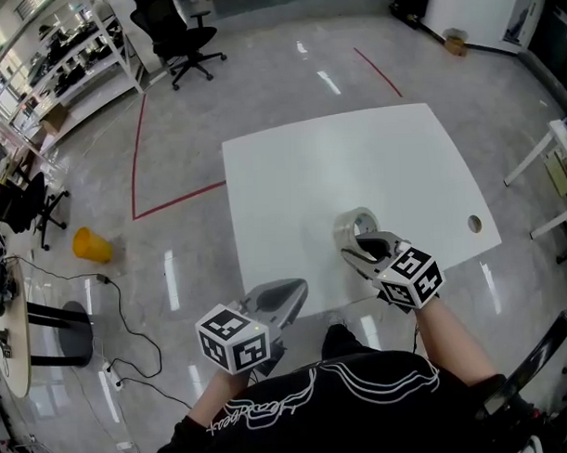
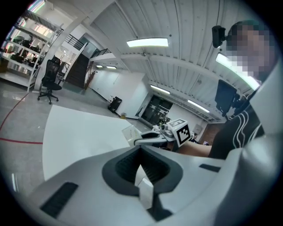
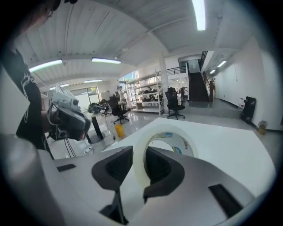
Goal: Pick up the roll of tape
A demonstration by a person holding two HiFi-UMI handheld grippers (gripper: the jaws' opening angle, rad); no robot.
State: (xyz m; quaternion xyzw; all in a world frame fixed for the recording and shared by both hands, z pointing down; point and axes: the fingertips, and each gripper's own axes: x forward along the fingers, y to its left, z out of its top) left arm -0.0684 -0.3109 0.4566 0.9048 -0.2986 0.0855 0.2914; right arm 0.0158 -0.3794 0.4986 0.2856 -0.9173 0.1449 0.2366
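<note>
The roll of tape (image 1: 351, 227), a wide pale ring with printed labels inside (image 3: 177, 142), stands on edge over the near part of the white table (image 1: 355, 153). My right gripper (image 1: 363, 247) is shut on its wall, one jaw inside the ring and one outside (image 3: 139, 155). My left gripper (image 1: 288, 291) hangs off the table's near edge, lower left, jaws shut with a small white strip at their seam (image 2: 140, 153). The left gripper view also catches the right gripper (image 2: 146, 139) with the roll (image 2: 130, 133).
A round hole (image 1: 475, 224) sits near the table's right corner. On the floor at left are a yellow bin (image 1: 91, 244), cables (image 1: 129, 328) and a round dark-legged table (image 1: 14, 342). An office chair (image 1: 179, 34) stands far back.
</note>
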